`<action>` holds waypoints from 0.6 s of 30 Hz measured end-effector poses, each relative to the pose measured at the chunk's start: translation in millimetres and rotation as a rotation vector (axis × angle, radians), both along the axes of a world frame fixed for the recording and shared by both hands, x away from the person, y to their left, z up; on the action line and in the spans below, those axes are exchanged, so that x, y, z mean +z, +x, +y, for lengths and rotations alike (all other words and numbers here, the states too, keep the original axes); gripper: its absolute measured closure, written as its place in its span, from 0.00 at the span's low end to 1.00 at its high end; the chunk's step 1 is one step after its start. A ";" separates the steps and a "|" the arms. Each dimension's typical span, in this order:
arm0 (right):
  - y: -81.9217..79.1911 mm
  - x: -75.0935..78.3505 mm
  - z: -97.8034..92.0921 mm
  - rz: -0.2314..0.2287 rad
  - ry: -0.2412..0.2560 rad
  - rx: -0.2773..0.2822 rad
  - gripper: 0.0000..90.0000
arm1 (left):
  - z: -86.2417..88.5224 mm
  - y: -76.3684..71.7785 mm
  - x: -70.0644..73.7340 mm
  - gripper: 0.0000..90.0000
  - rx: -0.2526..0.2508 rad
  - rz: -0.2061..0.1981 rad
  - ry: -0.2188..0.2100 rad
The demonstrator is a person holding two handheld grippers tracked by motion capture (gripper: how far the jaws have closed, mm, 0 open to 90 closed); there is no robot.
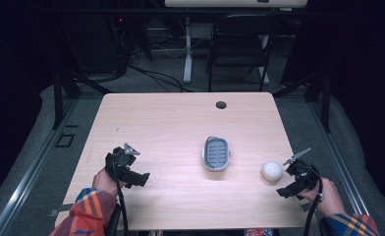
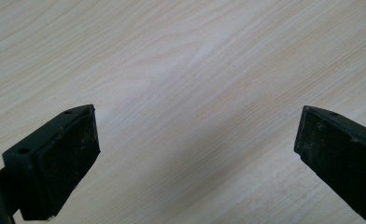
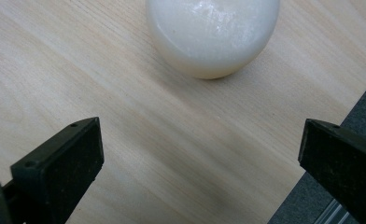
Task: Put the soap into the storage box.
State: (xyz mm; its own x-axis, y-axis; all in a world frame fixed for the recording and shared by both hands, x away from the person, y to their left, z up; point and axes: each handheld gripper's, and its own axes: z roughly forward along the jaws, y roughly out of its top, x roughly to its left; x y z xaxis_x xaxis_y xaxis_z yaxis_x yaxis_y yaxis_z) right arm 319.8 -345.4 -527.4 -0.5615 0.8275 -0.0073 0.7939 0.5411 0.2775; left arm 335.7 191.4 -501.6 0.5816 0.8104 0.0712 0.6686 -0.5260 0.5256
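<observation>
Right gripper (image 3: pixel 200 154): jaws spread wide, empty, just short of the ball.
Ball (image 3: pixel 213 32): white, on table (image 1: pixel 180 118) near right edge.
Left gripper (image 2: pixel 197 149): jaws spread, over bare wood.
Basket (image 1: pixel 216 153): grey, mid-table.

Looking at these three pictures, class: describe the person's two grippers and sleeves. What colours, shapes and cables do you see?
The left gripper and the right gripper are black, each with two flat rectangular jaws, a grey three-cornered plate on top and a black cable trailing back. The sleeves are plaid: orange, red, blue and yellow.
</observation>
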 end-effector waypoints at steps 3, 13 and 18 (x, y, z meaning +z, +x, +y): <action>1.2 -0.5 -0.3 0.011 -0.011 0.009 0.00 | -0.1 0.3 -0.7 0.00 -0.004 0.005 -0.001; 1.9 -0.3 1.8 0.012 -0.037 0.024 0.00 | -0.6 -1.2 -0.2 0.00 -0.007 -0.006 0.001; 1.8 -1.1 2.9 0.000 -0.021 0.018 0.00 | -0.3 -1.1 -0.1 0.00 -0.014 0.002 -0.001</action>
